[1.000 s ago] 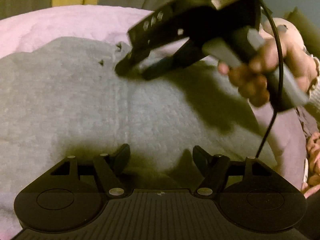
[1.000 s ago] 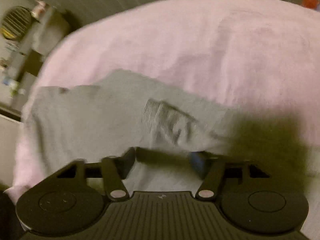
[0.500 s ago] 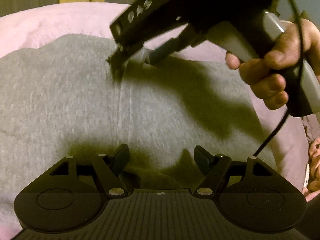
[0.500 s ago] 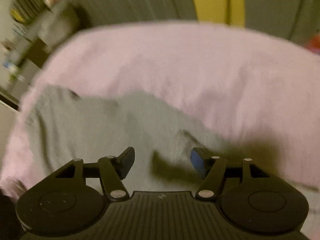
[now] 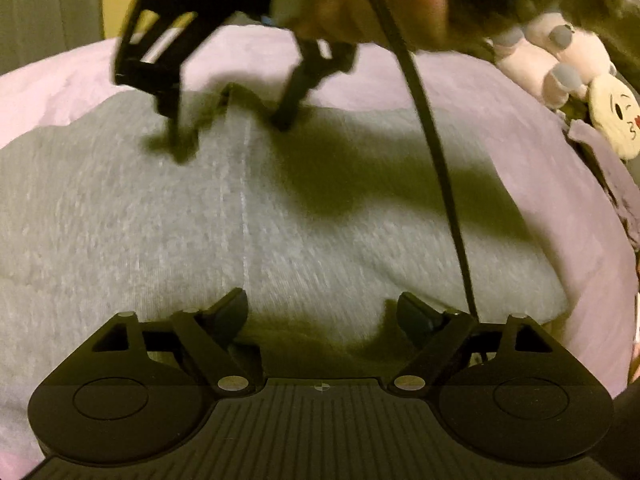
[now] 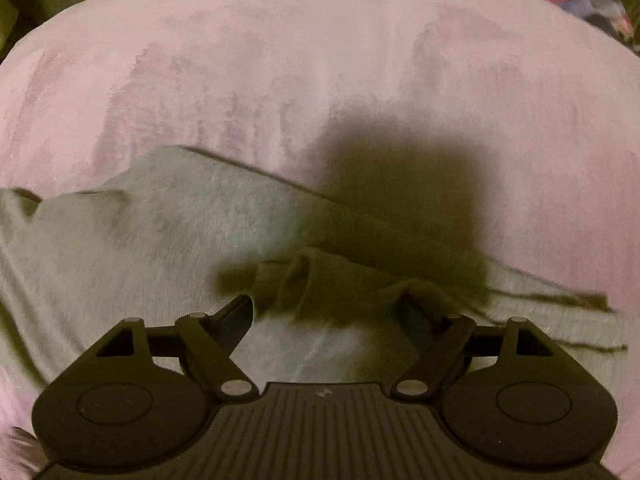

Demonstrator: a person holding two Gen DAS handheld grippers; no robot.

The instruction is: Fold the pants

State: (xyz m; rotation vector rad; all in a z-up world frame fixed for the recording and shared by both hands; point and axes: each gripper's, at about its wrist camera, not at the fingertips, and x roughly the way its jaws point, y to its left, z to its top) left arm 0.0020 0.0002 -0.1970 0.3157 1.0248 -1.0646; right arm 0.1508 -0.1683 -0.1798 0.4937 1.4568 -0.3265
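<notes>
Nearest in the left wrist view, the left gripper (image 5: 322, 312) sits low over the grey pants (image 5: 280, 240), its two fingers spread wide with nothing between them but cloth lying flat underneath. The pants cover most of the middle of that view, spread on a pink blanket (image 5: 540, 128), with a pale seam line running from near the gripper toward the far edge of the garment. At that far edge the right gripper (image 5: 230, 128) comes down from above, held by the person's right hand (image 5: 372, 8), and its fingertips are parted, one planted on either side of a raised ridge of grey cloth. A black cable (image 5: 436, 168) hangs from it down toward the near right. In the right wrist view the same gripper (image 6: 326, 312) shows its fingers wide apart, pressed down at the pants (image 6: 160, 232), with a bunched fold of fabric standing up between them; the fingers do not pinch it. Beyond the fold the garment's edge runs diagonally, and past it lies the bare blanket (image 6: 320, 60) with the tool's dark shadow. Far right in the left wrist view sit plush toys (image 5: 560, 60) and a round emoji cushion (image 5: 616, 120).
</notes>
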